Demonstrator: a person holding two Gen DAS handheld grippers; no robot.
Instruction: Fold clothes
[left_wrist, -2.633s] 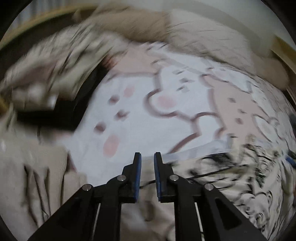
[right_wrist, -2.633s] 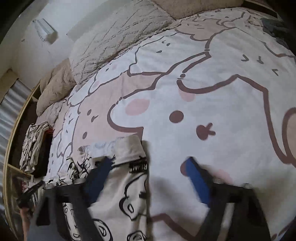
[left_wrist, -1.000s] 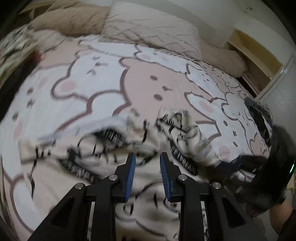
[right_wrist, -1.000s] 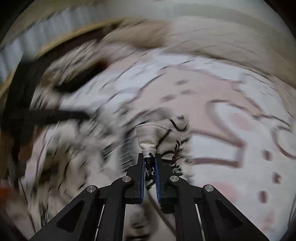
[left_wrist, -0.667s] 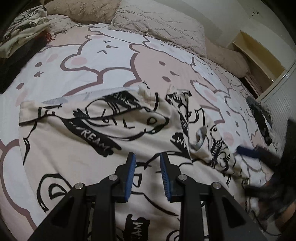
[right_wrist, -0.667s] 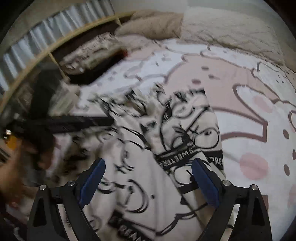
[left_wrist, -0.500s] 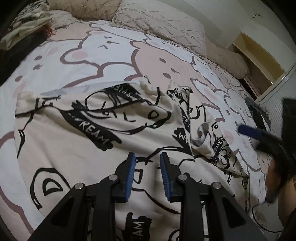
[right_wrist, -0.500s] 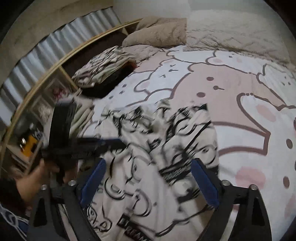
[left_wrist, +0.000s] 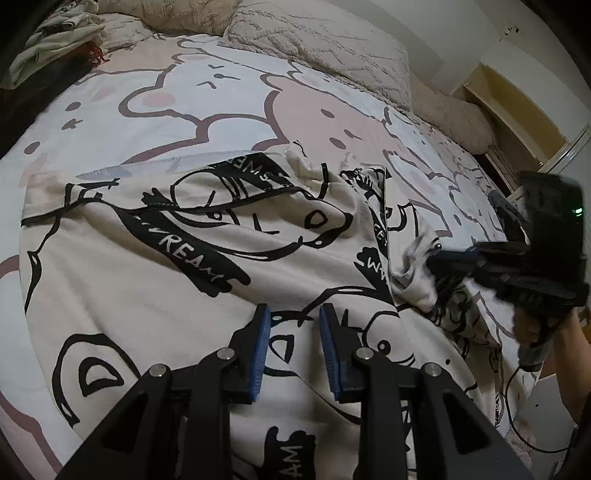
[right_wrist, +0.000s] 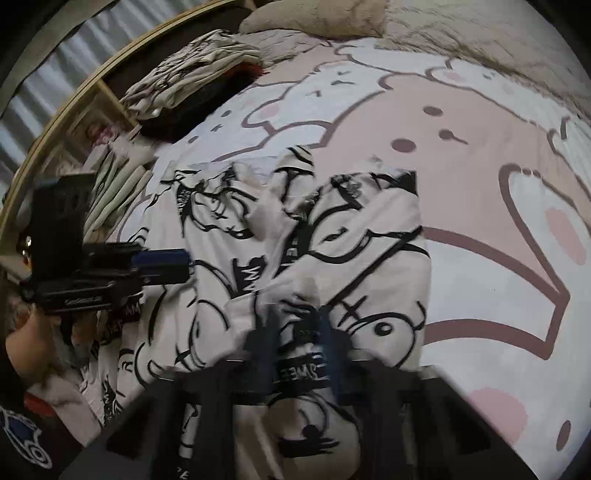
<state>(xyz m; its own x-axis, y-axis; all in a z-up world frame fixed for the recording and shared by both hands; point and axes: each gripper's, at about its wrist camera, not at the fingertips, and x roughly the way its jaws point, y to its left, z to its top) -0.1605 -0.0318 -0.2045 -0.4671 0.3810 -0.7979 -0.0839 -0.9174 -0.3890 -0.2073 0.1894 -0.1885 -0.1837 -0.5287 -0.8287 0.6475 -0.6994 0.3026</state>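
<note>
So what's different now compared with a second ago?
The right gripper let go of the printed garment, swung wide open, and is closing again on a bunched fold near its edge. The left gripper stayed slightly open above the cloth, holding nothing. The bedspread is unchanged.

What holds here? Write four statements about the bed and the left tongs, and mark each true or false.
1. The printed garment lies spread on a bear-print duvet. True.
2. The left tongs pinch a fold of the garment. False: they stand apart with nothing between them.
3. A pile of clothes sits at a far corner of the bed. True.
4. The pillows at the head of the bed are bright red. False: they are beige.
</note>
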